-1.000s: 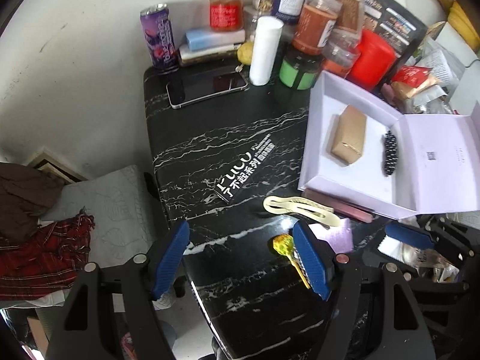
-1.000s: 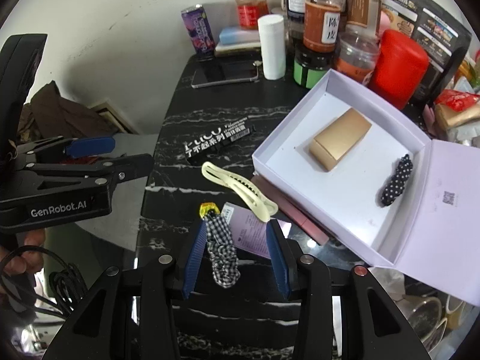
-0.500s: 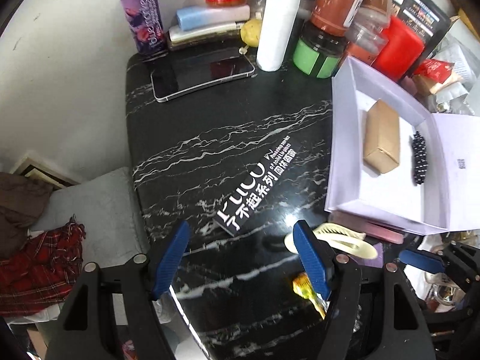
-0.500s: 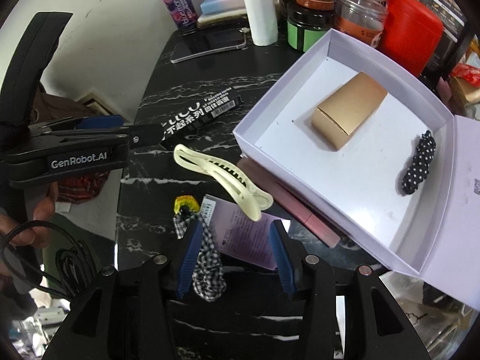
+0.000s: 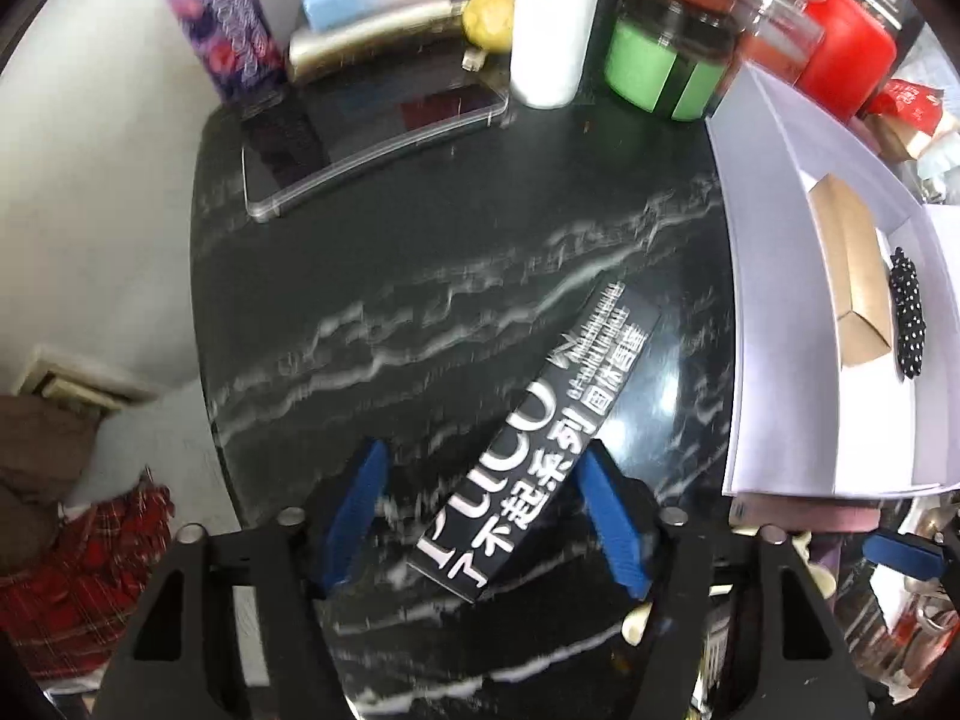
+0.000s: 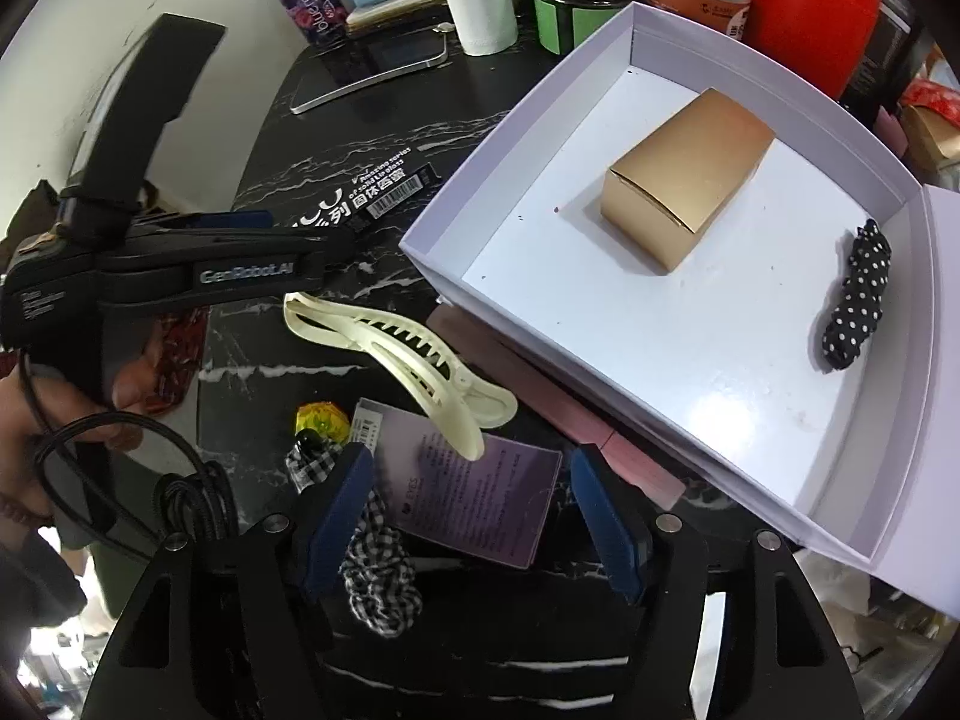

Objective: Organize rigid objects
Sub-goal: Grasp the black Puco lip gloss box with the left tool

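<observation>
- The left gripper (image 5: 489, 504) stood wide open over the dark marble table (image 5: 420, 252), the near end of a long black carton (image 5: 534, 450) lying between its blue fingers (image 5: 612, 522), apparently ungripped.
- The right gripper (image 6: 471, 513) was open too, empty, a purple card (image 6: 474, 498) between its fingers and a checked scrunchie (image 6: 378, 570) by the left one.
- Left of the white box (image 6: 528, 138) lay that carton and a cream hair claw (image 6: 414, 354).
- Inside the box sat a gold carton (image 6: 690, 174) and a dotted clip (image 6: 855, 294).

Glossy marble-look tabletop (image 5: 420, 276); matt gold cardboard box (image 6: 690, 177)
</observation>
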`<state>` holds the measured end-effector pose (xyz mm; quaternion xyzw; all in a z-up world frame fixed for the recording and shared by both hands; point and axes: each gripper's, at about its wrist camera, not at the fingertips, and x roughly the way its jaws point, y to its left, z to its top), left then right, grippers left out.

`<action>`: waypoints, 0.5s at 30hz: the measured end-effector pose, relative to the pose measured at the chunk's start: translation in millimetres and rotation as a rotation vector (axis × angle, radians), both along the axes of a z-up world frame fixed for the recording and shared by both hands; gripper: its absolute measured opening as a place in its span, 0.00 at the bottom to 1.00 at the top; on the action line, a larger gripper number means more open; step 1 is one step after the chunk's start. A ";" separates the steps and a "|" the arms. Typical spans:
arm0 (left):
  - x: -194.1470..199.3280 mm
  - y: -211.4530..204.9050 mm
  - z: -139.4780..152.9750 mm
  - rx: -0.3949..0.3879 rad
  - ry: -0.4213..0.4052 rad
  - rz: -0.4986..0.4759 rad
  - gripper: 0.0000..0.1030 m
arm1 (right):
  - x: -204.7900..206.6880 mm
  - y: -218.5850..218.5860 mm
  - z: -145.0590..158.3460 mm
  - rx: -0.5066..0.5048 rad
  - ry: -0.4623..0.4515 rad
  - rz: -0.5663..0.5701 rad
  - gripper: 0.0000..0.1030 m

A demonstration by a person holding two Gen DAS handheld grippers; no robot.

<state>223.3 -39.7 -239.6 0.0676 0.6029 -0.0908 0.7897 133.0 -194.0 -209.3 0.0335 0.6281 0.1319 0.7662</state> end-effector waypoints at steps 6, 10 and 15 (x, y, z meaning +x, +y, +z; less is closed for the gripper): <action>2.5 -12.4 4.3 -0.016 -0.015 -0.052 0.31 | 2.0 -10.3 -2.8 0.003 0.011 -0.036 0.68; -6.8 -18.8 11.4 0.074 -0.071 -0.075 0.25 | 3.3 -13.8 -5.7 0.002 0.022 -0.050 0.68; -27.7 -6.8 23.2 0.054 -0.080 -0.046 0.24 | -2.8 -15.9 -7.3 0.003 0.030 -0.051 0.83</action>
